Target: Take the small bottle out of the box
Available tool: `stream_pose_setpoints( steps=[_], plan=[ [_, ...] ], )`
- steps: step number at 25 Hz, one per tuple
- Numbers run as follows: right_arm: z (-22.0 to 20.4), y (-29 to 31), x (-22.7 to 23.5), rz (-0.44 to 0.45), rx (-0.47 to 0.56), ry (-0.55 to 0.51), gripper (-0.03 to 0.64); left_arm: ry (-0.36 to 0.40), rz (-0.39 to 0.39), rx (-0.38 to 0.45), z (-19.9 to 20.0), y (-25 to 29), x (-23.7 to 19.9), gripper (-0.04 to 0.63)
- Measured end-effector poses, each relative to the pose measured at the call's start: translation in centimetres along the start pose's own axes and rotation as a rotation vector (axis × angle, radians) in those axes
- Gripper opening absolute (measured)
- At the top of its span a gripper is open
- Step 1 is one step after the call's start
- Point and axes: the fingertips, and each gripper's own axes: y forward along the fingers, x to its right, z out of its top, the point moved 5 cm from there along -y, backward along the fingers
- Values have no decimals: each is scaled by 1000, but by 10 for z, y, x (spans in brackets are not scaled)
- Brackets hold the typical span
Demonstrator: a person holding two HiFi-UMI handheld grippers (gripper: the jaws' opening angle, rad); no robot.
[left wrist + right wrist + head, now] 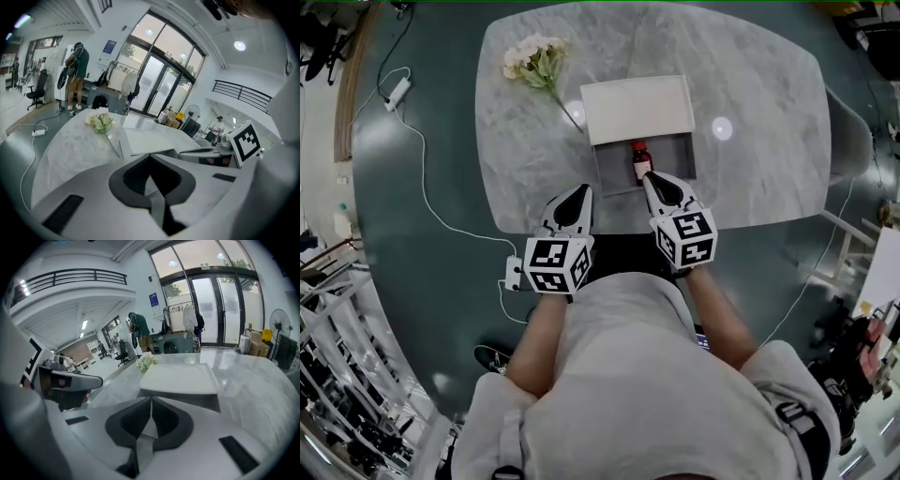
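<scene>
The small bottle (641, 161) lay in the open box (614, 171), so it was easy to reach. The left tool (581, 193) and right tool (649, 178) hung near it, both pressed together and empty.

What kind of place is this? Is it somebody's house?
Probably not a house: it looks like a big open office or workshop. There are tall glass doors, an office chair, and an upstairs balcony railing above the marble table.

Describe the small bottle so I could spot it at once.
On the grey marble table, an open grey box sits beside a white lid. The small bottle is inside it: dark, red-capped, the only thing visible in the box.
</scene>
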Motion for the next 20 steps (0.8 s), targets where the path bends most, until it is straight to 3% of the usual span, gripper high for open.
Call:
stream_pose_setpoints(
  steps=[6, 14, 17, 20],
  plan=[
    [-12, 21, 5, -11, -81, -69, 28, -106, 29, -39, -18, 15, -20, 23],
    [-23, 42, 18, -26, -165, -84, 35, -96, 60, -55, -19, 22, -33, 23],
    [-28, 50, 25, -23, -205, -61, 146, -104, 65, -52, -21, 23, -33, 23],
    [-34, 57, 31, -29, -254, -41, 170, -137, 63, -38, -20, 22, -33, 23]
  ],
)
